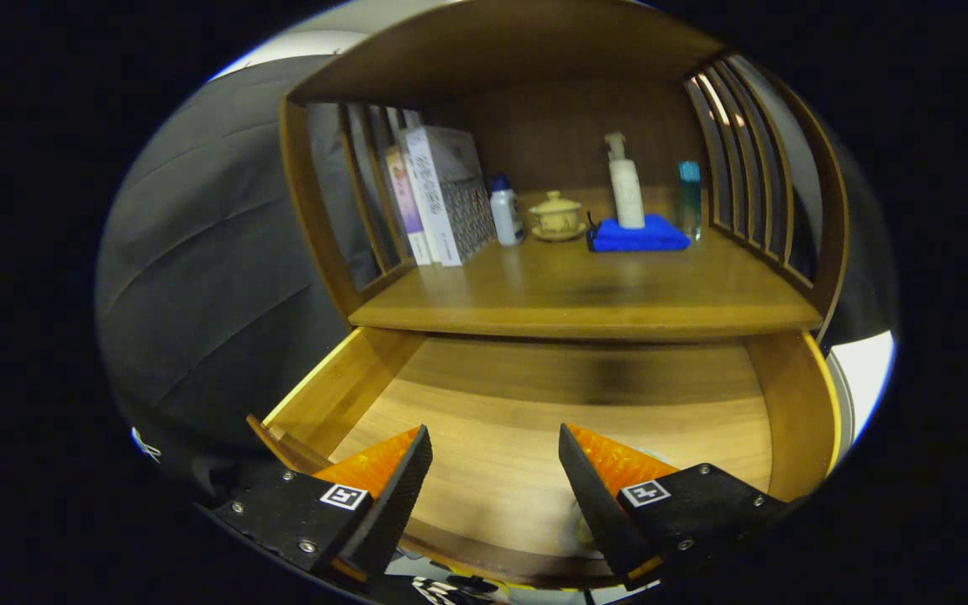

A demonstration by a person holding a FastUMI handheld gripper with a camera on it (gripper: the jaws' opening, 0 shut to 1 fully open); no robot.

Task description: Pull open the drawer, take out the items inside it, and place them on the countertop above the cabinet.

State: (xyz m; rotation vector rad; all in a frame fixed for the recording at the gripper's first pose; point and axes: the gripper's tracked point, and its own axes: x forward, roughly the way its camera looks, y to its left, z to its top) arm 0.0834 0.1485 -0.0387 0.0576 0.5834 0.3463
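Observation:
The wooden drawer (pixel 349 382) stands pulled out below the countertop (pixel 585 290), and its bare floor shows. My gripper (pixel 494 458) hovers open over the drawer's front part, with nothing between its fingers. On the countertop, well beyond the fingers, stand several items: boxes (pixel 446 193) at the left, a small white bottle (pixel 505 214), a lidded ceramic cup (pixel 557 216), a blue folded cloth (pixel 639 235) with a white pump bottle (pixel 625 185) on it, and a slim teal bottle (pixel 690 197). A pale thing peeks out beside the right finger; what it is I cannot tell.
Slatted wooden side panels (pixel 744 160) and a wooden top enclose the countertop. The front half of the countertop is bare wood. Dark cloth (pixel 207 269) hangs to the left of the cabinet.

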